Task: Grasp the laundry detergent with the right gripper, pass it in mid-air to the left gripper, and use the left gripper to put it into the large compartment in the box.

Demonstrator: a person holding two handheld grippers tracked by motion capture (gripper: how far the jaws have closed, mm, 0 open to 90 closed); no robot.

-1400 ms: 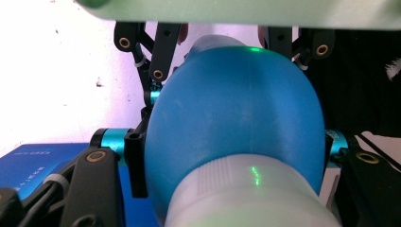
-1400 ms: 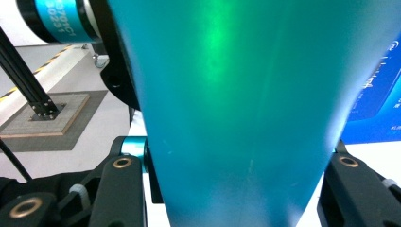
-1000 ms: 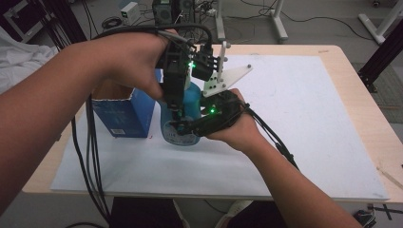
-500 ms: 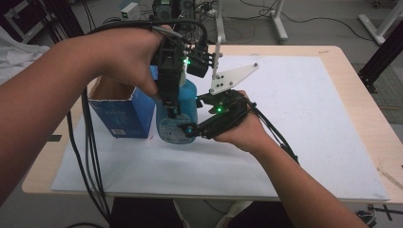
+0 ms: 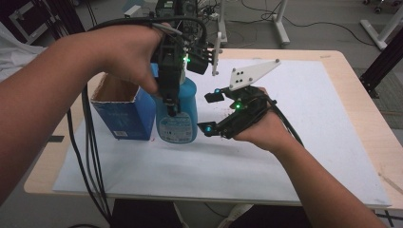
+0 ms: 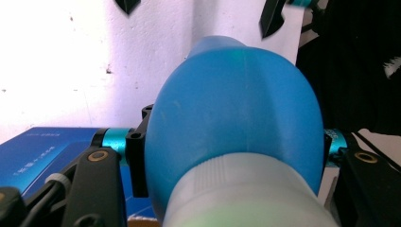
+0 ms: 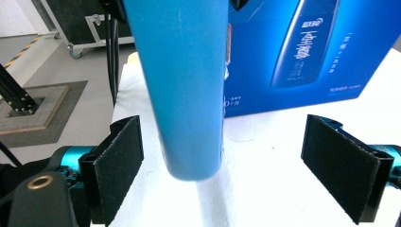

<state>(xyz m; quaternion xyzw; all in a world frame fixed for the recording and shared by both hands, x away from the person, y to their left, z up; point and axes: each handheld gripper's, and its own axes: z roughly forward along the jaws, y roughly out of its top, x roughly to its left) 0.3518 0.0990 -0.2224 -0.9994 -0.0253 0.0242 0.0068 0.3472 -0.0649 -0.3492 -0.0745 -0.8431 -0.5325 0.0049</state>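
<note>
On a white sheet (image 5: 304, 156) over a wooden table, the left gripper (image 5: 170, 102) pinches a blue bottle (image 5: 183, 116) upright beside a blue box (image 5: 124, 116); the right gripper (image 5: 211, 111), its jaws just opened, stands spread beside the bottle's base, pads clear.

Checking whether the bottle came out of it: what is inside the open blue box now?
In the high view, the blue box shows a bare brown inner wall at its open top. The left hand covers part of the opening, and the box's bottom is hidden.
</note>
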